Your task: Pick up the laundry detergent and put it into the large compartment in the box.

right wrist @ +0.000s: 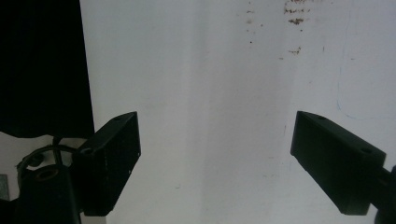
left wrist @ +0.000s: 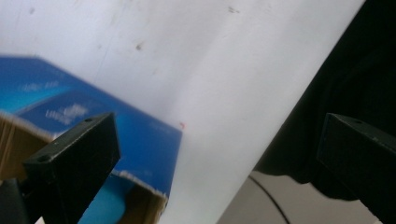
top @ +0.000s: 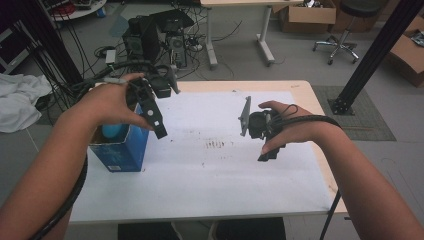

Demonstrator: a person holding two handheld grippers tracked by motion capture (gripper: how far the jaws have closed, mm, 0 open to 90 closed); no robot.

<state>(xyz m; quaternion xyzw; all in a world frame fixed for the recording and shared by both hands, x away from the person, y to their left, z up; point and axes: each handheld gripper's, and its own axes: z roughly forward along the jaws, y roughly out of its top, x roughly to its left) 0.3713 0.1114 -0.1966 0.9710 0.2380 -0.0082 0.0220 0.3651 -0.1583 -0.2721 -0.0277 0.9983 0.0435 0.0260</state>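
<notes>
Left claw (top: 159, 131) hangs wide open and empty just above the blue box (top: 120, 152), which sits under it on the white surface (top: 210, 180); right claw (right wrist: 215, 154) gapes wide, well apart.

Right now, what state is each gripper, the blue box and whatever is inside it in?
left gripper: open, empty, held above the box.
right gripper: open, empty, over bare table.
blue box: upright, top open, near the table's left edge.
light blue object: inside the box.

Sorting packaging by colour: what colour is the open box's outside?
Blue; the box shows best in the high view.
</notes>
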